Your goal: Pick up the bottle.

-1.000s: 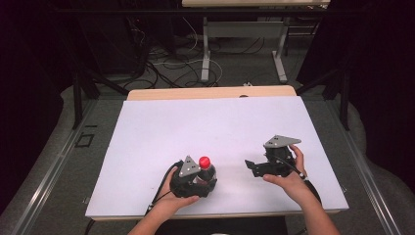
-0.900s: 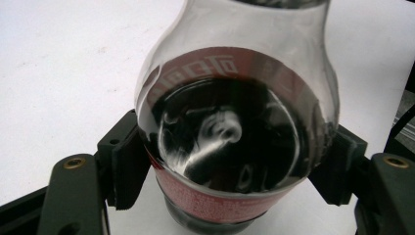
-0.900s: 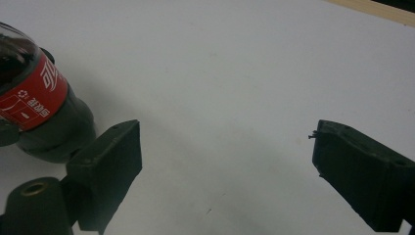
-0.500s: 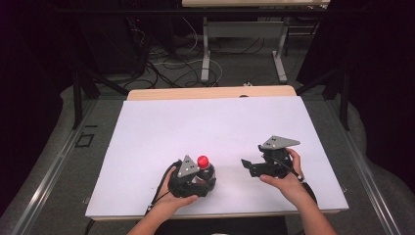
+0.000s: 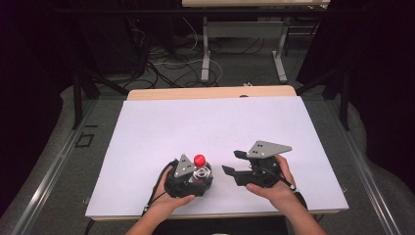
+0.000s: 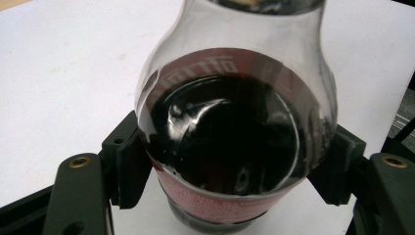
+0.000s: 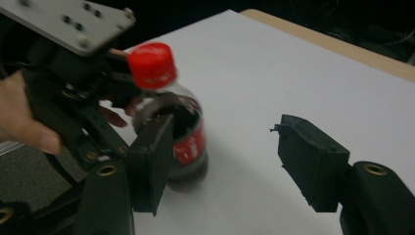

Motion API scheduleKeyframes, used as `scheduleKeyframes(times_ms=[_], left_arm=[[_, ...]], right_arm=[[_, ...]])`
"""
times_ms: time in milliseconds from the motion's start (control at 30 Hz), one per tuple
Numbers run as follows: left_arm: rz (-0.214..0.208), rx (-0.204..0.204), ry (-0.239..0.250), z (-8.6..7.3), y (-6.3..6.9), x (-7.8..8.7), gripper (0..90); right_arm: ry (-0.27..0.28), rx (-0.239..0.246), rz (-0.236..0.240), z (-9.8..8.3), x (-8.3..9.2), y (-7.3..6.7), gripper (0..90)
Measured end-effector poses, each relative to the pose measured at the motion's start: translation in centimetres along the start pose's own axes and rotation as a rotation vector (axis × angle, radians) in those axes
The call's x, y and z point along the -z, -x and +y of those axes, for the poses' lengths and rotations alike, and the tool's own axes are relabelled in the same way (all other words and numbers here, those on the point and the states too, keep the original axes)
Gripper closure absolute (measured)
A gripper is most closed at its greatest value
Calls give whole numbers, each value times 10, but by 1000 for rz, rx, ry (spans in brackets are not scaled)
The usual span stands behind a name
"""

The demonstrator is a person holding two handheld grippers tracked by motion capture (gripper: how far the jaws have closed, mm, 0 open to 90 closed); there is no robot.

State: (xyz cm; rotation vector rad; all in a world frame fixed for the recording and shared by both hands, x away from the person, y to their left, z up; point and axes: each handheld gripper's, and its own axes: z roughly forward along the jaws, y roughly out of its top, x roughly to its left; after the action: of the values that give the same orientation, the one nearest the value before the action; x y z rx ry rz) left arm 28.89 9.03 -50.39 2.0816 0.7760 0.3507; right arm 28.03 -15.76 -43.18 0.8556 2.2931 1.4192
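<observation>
Bottle (image 6: 235, 142), red cap (image 7: 152, 65), roughly half full, dark drink; left gripper (image 5: 188, 177) clamps it.

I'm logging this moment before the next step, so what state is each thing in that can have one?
Small clear plastic bottle of dark drink: upright on the white table, gripped.
Red screw cap: on the bottle.
Left gripper: shut on the bottle's body.
Right gripper: empty, jaws just been closing, beside the bottle.

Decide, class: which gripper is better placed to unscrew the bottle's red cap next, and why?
Probably the right gripper: its jaws, just closing, hold nothing and point at the red cap. The left gripper is busy, clamped on the bottle, steadying it upright on the table.
</observation>
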Motion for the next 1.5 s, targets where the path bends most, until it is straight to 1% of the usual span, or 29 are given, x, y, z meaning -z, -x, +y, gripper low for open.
scheduleKeyframes(times_ms=[33,67,100,167,200,267,333,400,500,567,667,700,800,833,867,933,967,1000,1067,1133,1233,1267,1300,1333,1367,1400,1433,1467,1500], left_arm=[[-2,0,-1,0,0,0,293],[-5,1,-1,0,0,0,292],[-8,-4,-6,1,1,0,293],[-9,-5,-9,1,2,0,292],[-11,-21,-11,0,3,-1,292],[-15,-27,-8,0,5,-2,292],[-21,-36,-14,0,7,-2,292],[-26,-37,-10,0,7,-2,292],[-39,-36,-4,0,10,-4,292],[-48,-36,-14,1,10,-4,292],[-45,-39,-10,0,12,-5,292],[-52,-44,-18,1,12,-5,292],[-55,-46,-4,1,13,-6,292],[-60,-60,-14,2,13,-5,292],[-60,-60,-14,2,13,-5,292],[-61,-51,9,2,16,-5,292],[-66,-49,1,2,16,-5,292],[-66,-47,2,2,16,-5,292],[-61,-50,6,3,16,-5,292],[-58,-50,5,2,16,-5,292],[-75,-58,-4,3,16,-3,292],[-71,-62,5,2,17,-4,293],[-75,-69,0,2,17,-3,293],[-79,-71,1,2,17,-3,293],[-86,-71,1,2,17,-3,293],[-97,-86,-9,2,17,-3,294],[-97,-86,-9,2,17,-3,294],[-107,-93,-6,2,17,-2,294],[-127,-103,-12,2,16,-1,294]], right_arm=[[0,13,4,4,1,-4,407],[11,29,4,8,0,-8,448],[24,26,13,10,-1,-12,472],[31,27,23,13,-2,-14,475],[45,17,40,17,-6,-18,512],[28,-2,59,19,-11,-21,513],[32,-2,81,20,-17,-22,513],[31,8,81,22,-21,-24,513],[29,5,92,23,-27,-27,517],[20,13,84,23,-29,-29,530],[16,10,84,24,-31,-29,541],[16,13,83,24,-32,-29,545],[9,20,87,23,-35,-30,551],[0,24,86,23,-35,-30,553],[-5,20,87,23,-36,-31,560],[-2,23,83,23,-38,-33,568],[-2,28,81,22,-39,-33,583],[-15,19,89,22,-39,-34,600],[-1,20,82,22,-40,-35,604],[-7,26,79,22,-40,-35,608],[7,37,79,21,-39,-36,613],[7,45,81,21,-39,-36,614],[5,59,92,21,-38,-35,615],[-9,69,103,21,-37,-34,617],[-6,72,113,21,-37,-33,617],[-10,72,131,21,-37,-30,617],[-17,73,160,22,-37,-27,618],[-17,80,179,22,-37,-26,618],[-24,95,204,22,-36,-23,618]])
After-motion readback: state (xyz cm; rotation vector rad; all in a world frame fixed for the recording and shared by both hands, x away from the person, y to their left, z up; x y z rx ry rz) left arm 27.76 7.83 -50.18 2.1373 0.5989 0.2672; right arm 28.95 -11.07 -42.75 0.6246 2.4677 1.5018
